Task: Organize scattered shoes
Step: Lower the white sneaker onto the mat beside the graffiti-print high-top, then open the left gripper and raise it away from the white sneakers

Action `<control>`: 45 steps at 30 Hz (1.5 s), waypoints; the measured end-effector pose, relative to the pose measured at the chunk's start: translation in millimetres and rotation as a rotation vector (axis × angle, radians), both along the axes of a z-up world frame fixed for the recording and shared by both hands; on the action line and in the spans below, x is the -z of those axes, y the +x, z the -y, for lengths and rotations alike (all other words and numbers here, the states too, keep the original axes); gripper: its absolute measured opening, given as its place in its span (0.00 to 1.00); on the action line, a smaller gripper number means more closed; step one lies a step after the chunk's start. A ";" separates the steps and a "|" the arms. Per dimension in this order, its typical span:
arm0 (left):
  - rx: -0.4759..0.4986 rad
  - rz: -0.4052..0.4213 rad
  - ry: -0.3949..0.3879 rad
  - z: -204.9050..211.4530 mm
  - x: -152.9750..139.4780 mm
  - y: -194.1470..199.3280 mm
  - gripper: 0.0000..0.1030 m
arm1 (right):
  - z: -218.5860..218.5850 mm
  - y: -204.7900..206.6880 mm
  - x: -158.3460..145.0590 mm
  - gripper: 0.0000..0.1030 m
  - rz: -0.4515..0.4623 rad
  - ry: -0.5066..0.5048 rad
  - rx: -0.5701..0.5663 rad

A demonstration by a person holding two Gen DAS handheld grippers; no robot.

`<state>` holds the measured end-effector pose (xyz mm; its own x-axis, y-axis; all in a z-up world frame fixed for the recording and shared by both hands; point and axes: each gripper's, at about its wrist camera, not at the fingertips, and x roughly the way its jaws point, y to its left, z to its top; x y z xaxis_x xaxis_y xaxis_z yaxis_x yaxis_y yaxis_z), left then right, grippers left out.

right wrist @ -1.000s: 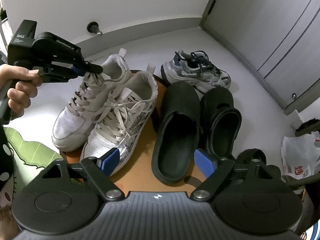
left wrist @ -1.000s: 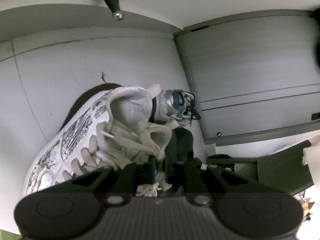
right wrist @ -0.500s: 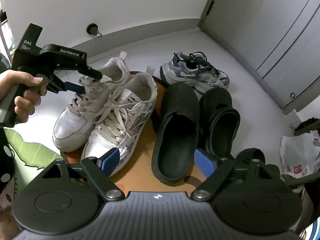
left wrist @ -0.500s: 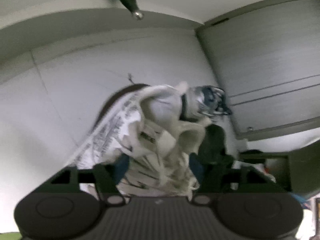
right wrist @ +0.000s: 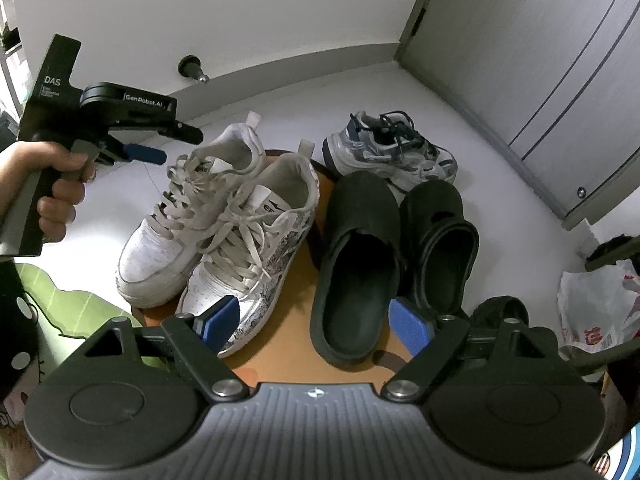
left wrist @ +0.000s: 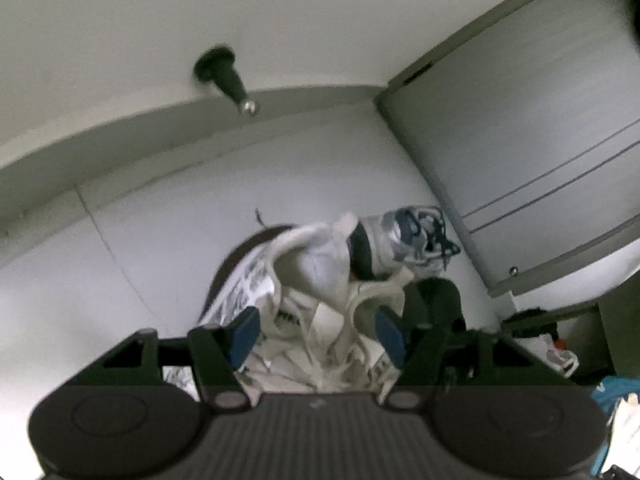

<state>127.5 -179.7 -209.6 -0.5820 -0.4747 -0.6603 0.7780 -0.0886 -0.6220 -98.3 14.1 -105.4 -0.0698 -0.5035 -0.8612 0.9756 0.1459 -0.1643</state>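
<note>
On the pale floor point(right wrist: 280, 92) we see the left hand-held gripper point(right wrist: 160, 146) just opened, empty, beside the white sneaker point(right wrist: 192, 216) now paired on the orange mat point(right wrist: 296, 288); right hand-held gripper point(right wrist: 316, 324) hovers open

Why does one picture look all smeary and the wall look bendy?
Left wrist view: dim and motion-blurred, so the white sneakers smear. Right wrist view: bright and sharp, laces crisp. Both views: the fisheye lens curves the baseboard and darkens the corners.
</note>
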 end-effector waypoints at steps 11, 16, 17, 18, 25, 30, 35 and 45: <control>-0.017 0.022 -0.096 -3.7 -17.9 -3.2 0.66 | 19.8 3.7 12.0 0.83 0.052 0.029 0.008; 0.028 -0.006 -0.097 -4.8 -22.3 -7.4 0.70 | 29.9 -5.3 17.5 0.83 0.078 0.059 0.031; 0.040 -0.020 -0.089 -4.6 -22.0 -8.1 0.70 | 30.0 -9.7 17.6 0.83 0.093 0.063 0.038; 0.065 -0.034 -0.084 -4.1 -23.0 -10.3 0.70 | 30.2 -15.5 17.7 0.83 0.112 0.068 0.048; 0.120 -0.042 -0.104 -7.9 -28.2 -19.1 0.70 | 25.7 -49.5 12.9 0.83 0.121 0.064 0.114; 0.169 -0.069 -0.080 -10.7 -27.2 -26.6 0.71 | 12.1 -68.0 -14.5 0.83 0.061 0.039 0.160; 0.203 -0.071 -0.104 -16.6 -32.8 -33.4 0.74 | -1.8 -78.5 -44.2 0.83 0.077 0.014 0.242; 0.304 -0.090 -0.125 -28.5 -44.2 -45.2 0.74 | -16.5 -78.5 -47.7 0.83 0.097 0.043 0.327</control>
